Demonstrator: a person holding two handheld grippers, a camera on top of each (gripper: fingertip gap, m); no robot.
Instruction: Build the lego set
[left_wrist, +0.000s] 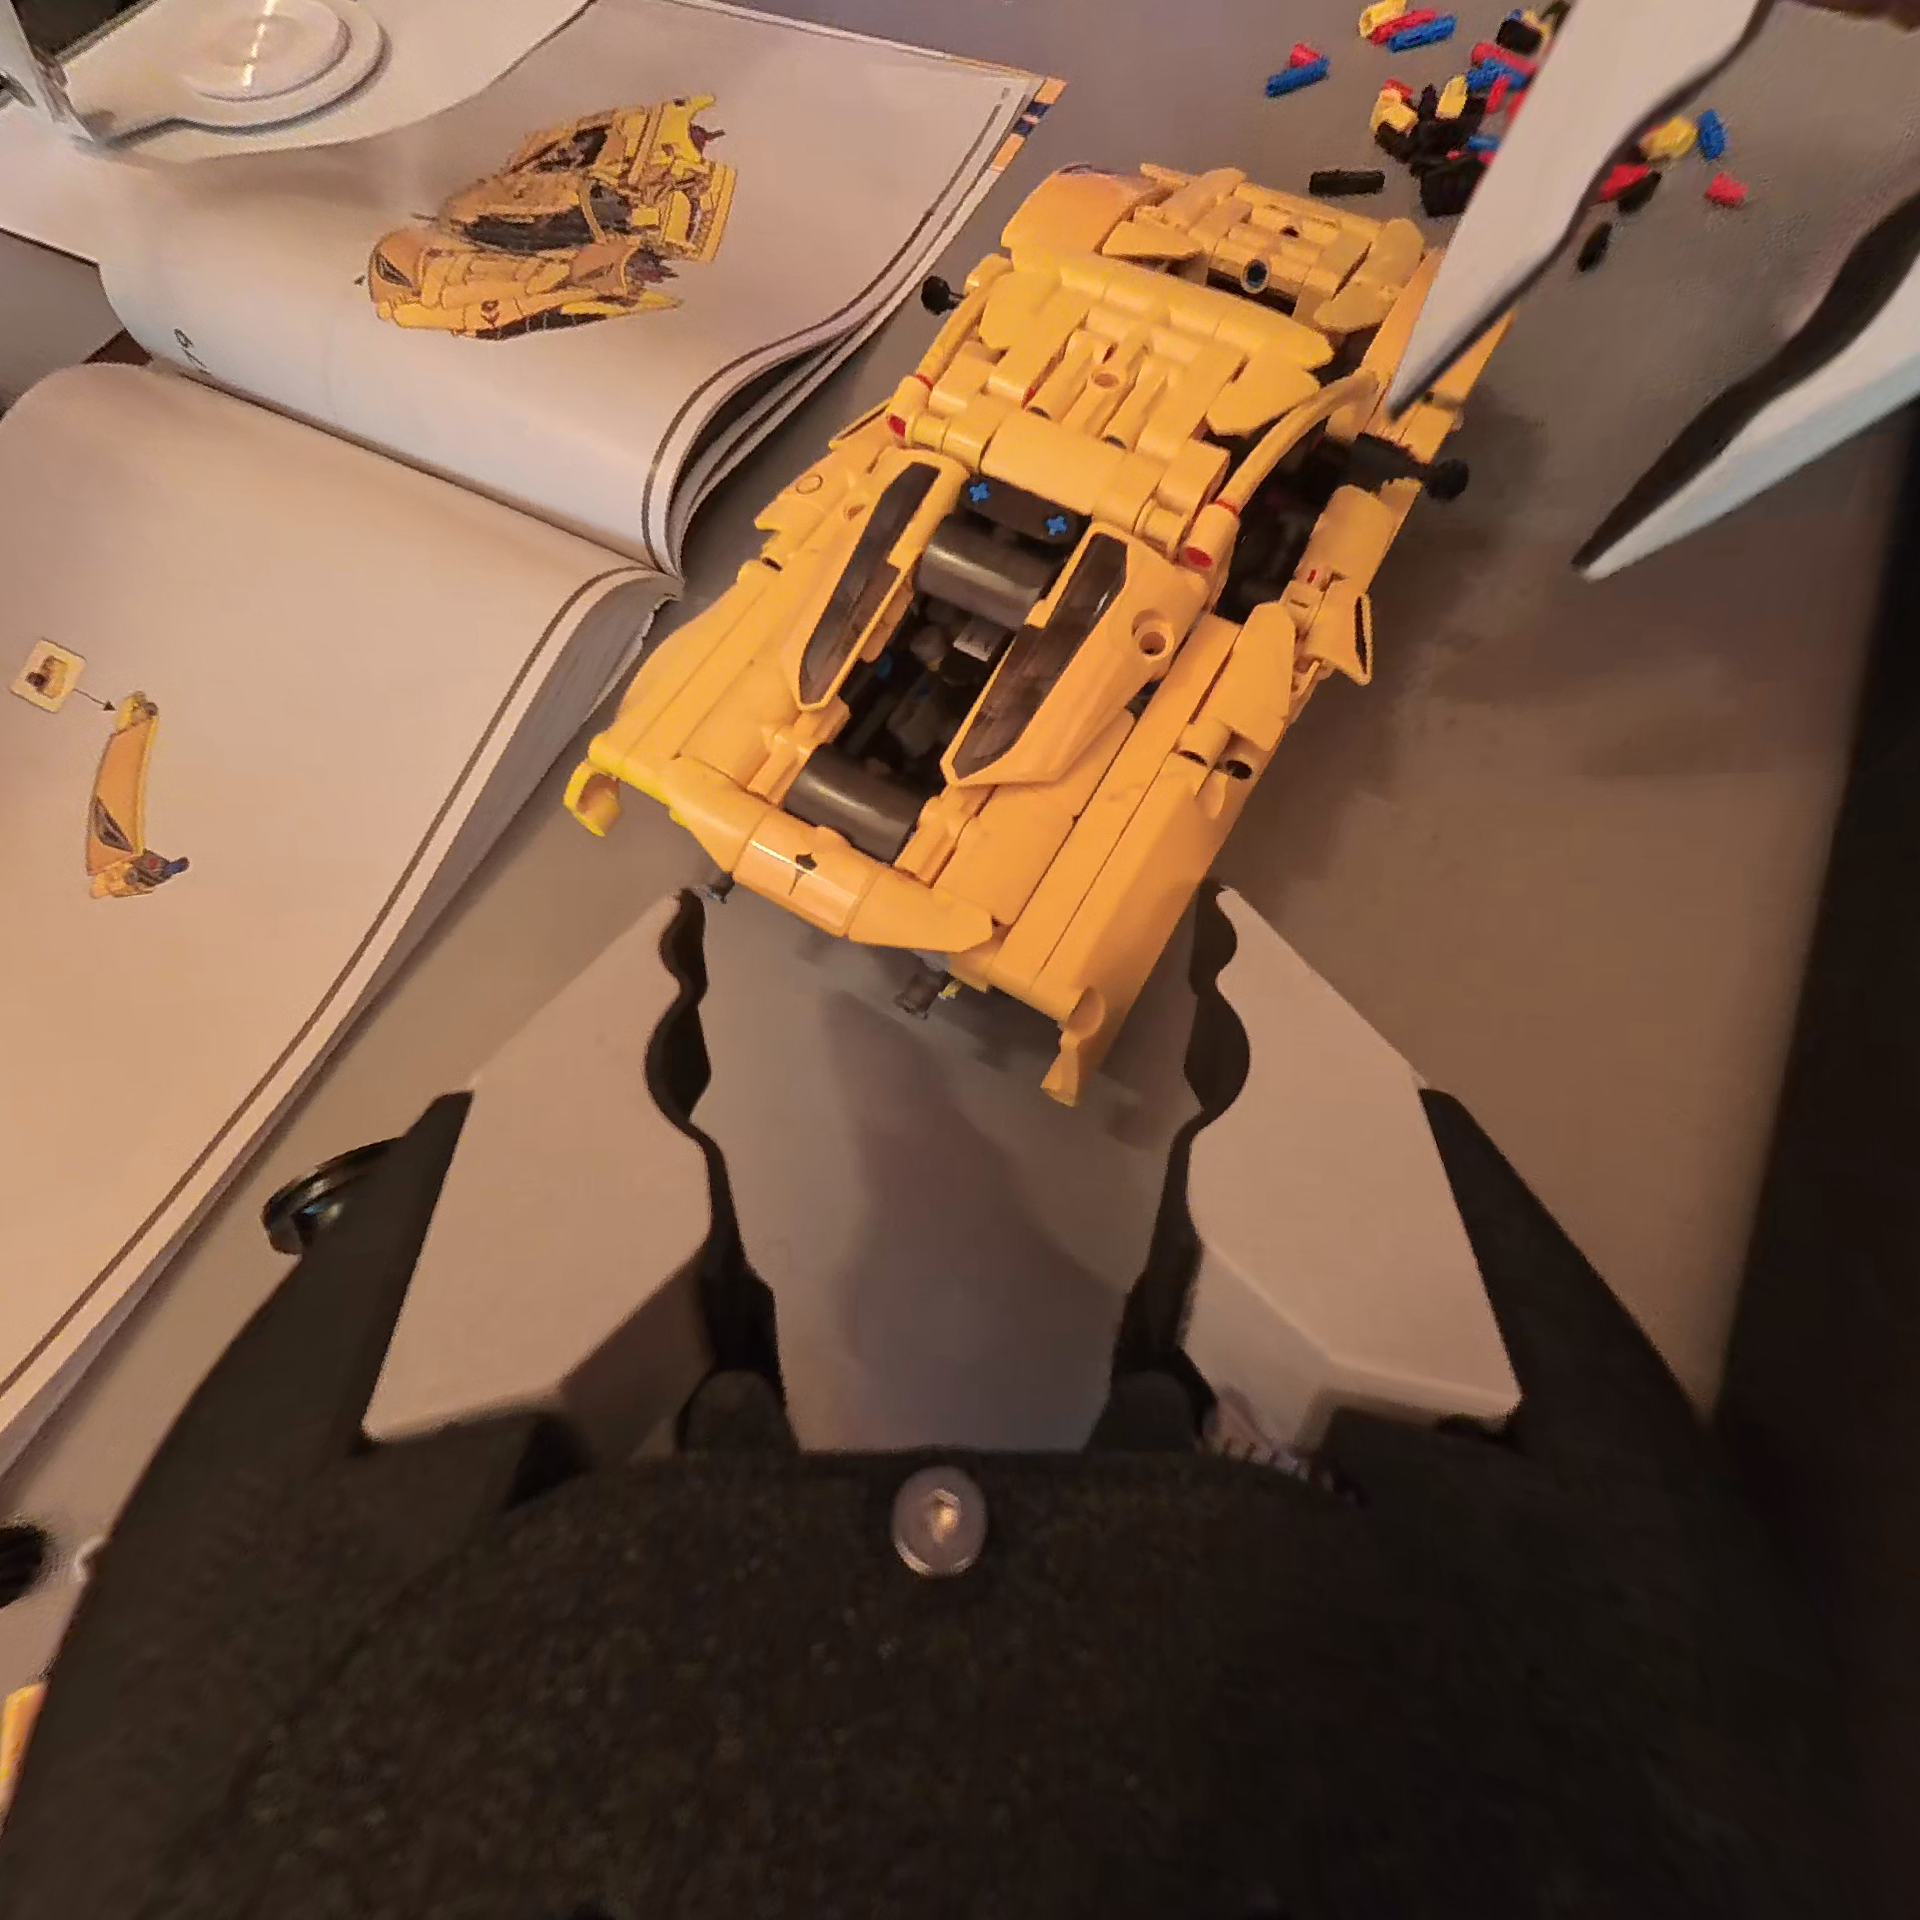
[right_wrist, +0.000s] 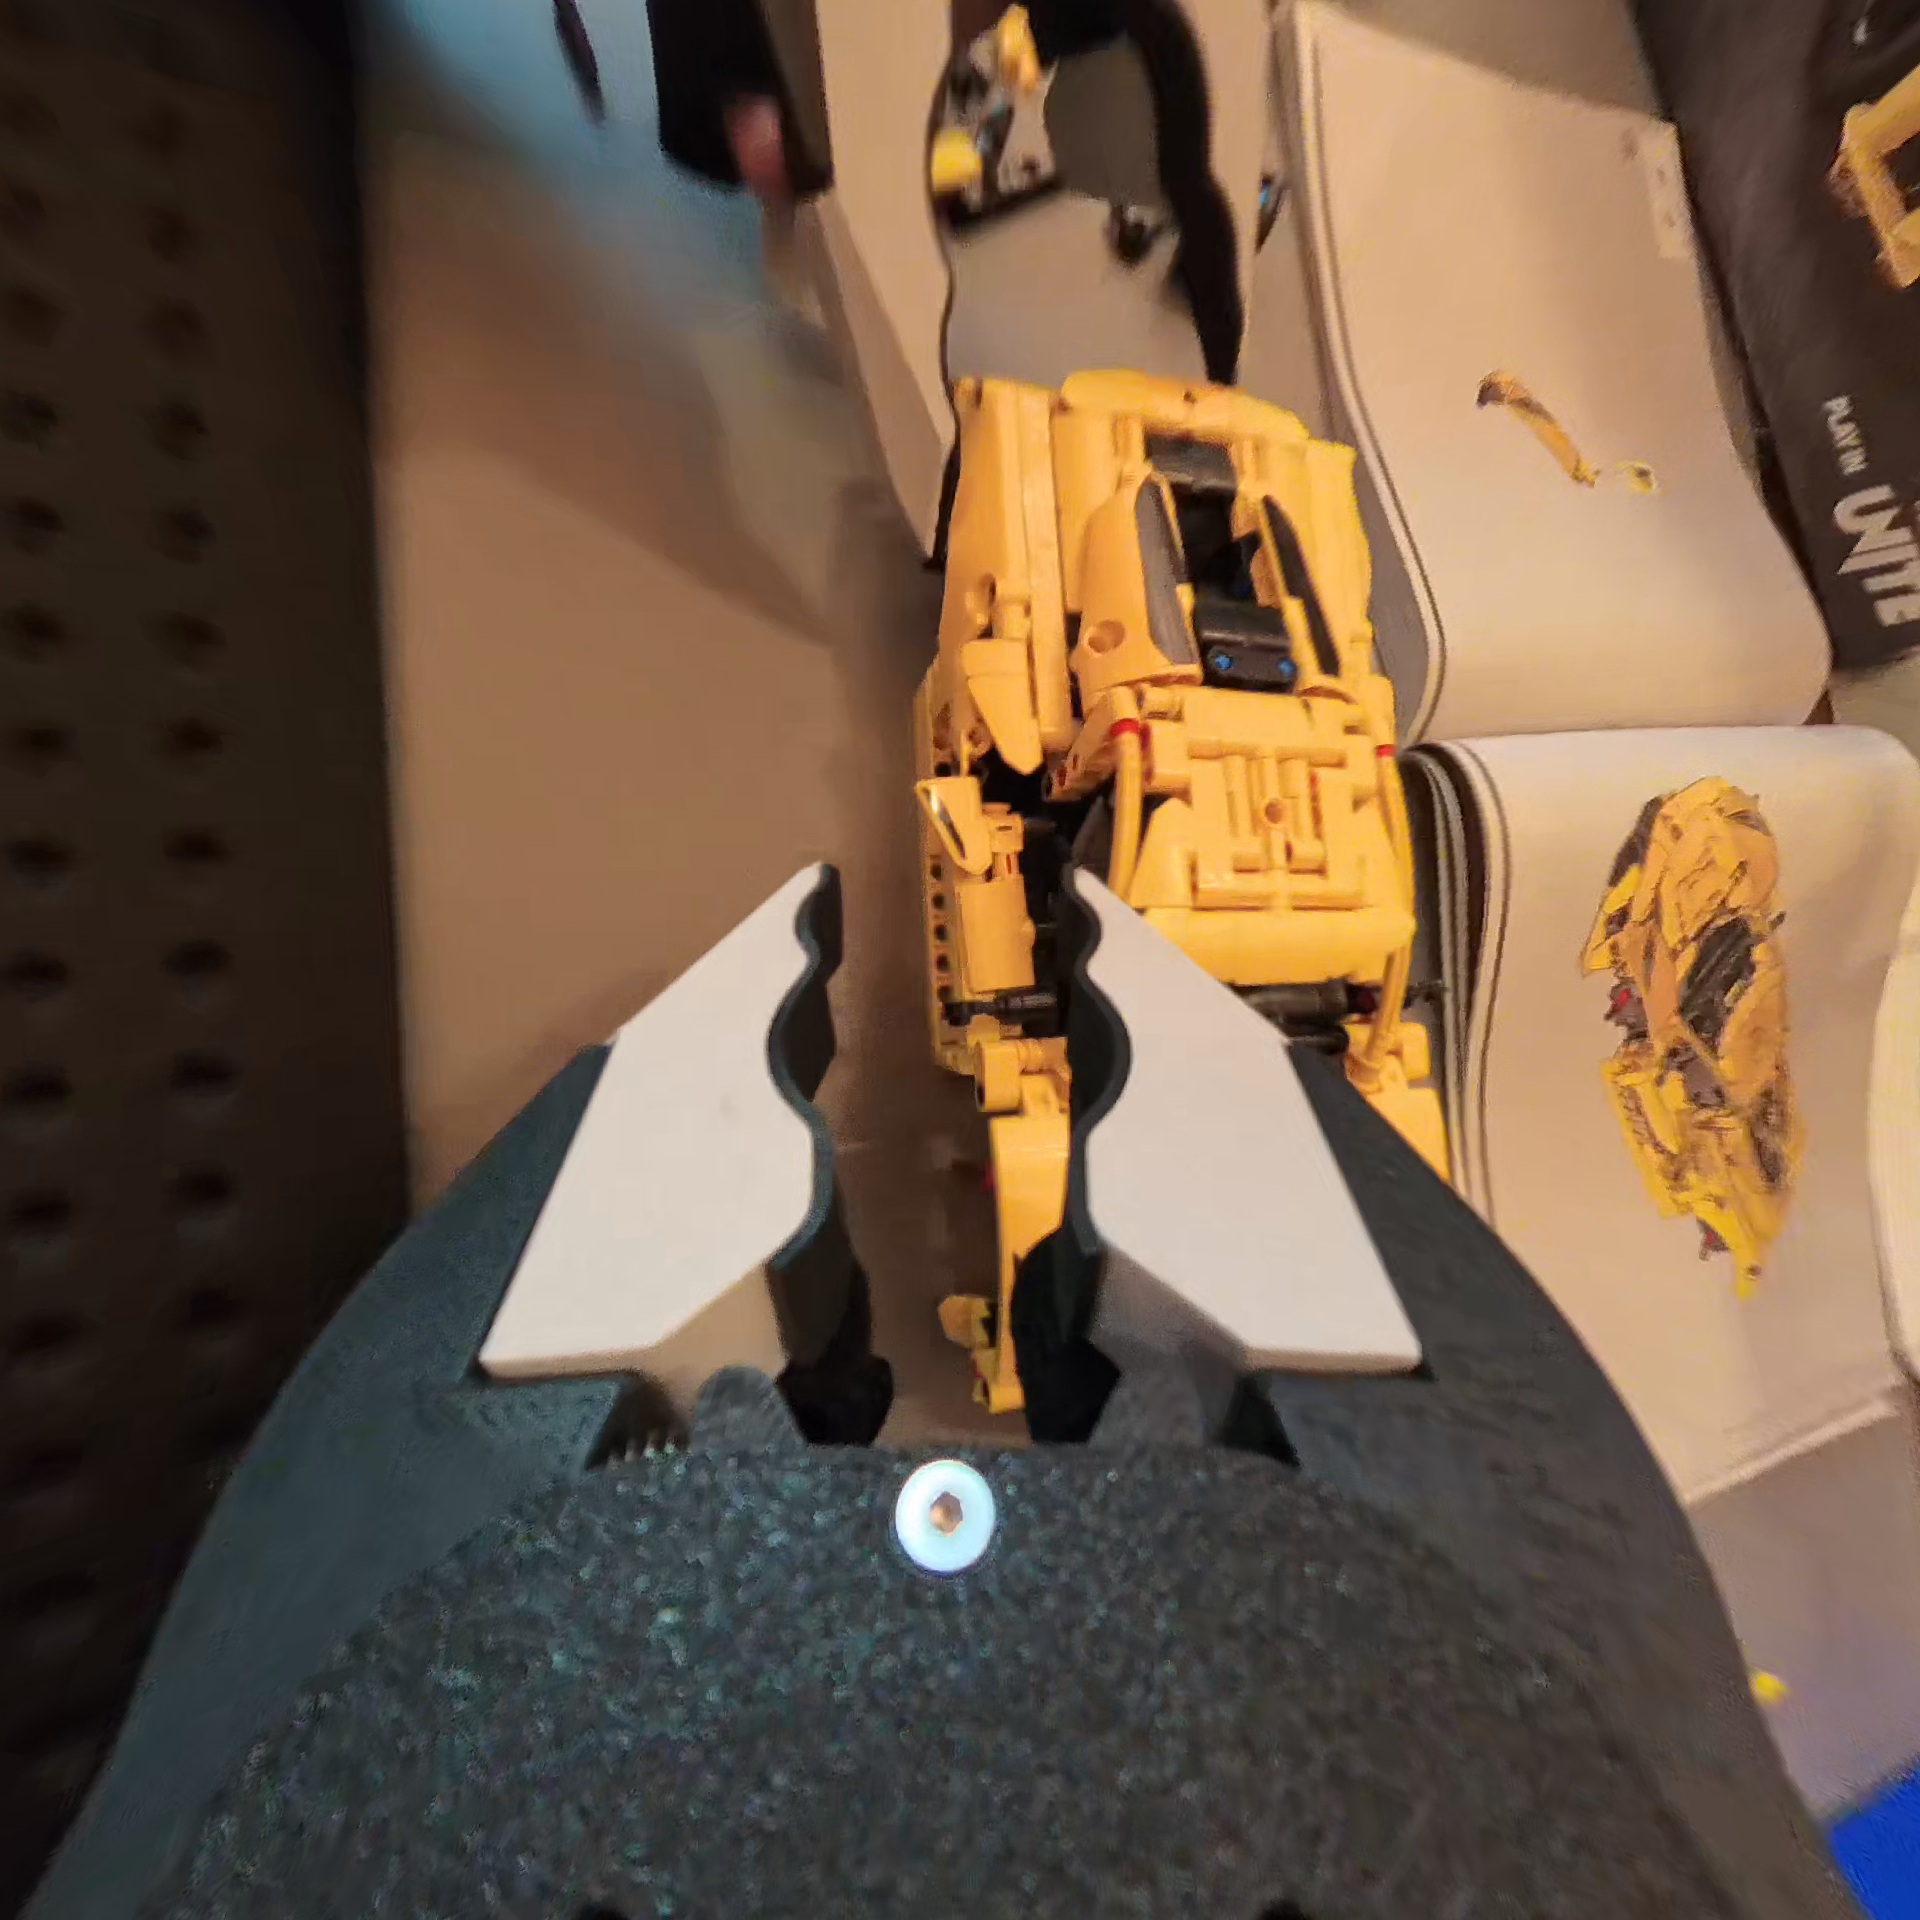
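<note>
A grey desk (left_wrist: 1558, 831) carries an open booklet (left_wrist: 312, 623) beside a yellow car (left_wrist: 1039, 582). The left hand-held gripper (left_wrist: 945, 925) gapes wide, released, the car's near end between its tips. The right hand-held gripper (right_wrist: 951, 904), parted and grasping nothing, straddles the car's side panel. Loose pieces (left_wrist: 1475, 104) lie beyond.

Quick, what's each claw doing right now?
Left gripper: open, empty, at one end of the yellow car.
Right gripper: open, straddling the car's side, not clamped.
</note>
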